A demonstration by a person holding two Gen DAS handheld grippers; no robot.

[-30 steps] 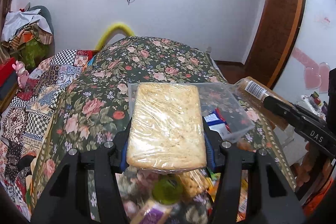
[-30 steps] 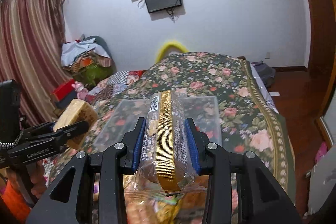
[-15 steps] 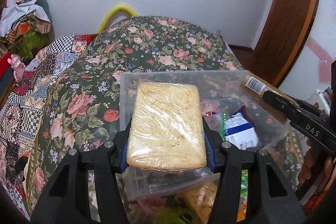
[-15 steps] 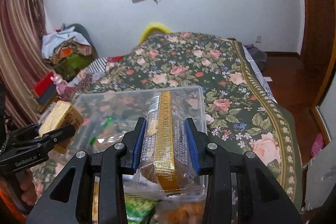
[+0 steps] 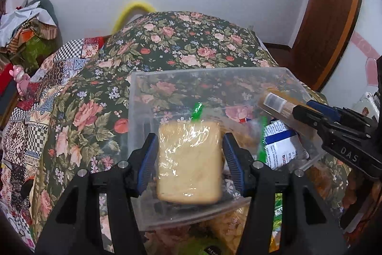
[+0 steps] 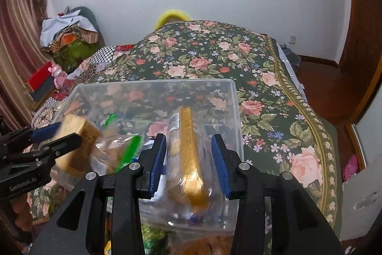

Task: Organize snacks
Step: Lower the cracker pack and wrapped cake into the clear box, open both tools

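Two wrapped snacks hang over the clear plastic bin (image 5: 143,97). Your left gripper (image 5: 191,160) has its pads apart from the cling-wrapped bread slab (image 5: 189,161), over the bin's near side. Your right gripper (image 6: 189,165) has just been spreading, leaving the gold-striped cake pack (image 6: 188,154) loose between its pads. Both look light, soft and slippery, so I'd pinch the long flat sides gently. Beyond the bin, floral quilt (image 6: 203,49).

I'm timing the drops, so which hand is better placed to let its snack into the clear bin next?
Probably the right gripper: its jaws have just been opening, and the gold-striped pack sits loose between them over the clear bin. The left gripper's grip is unclear.
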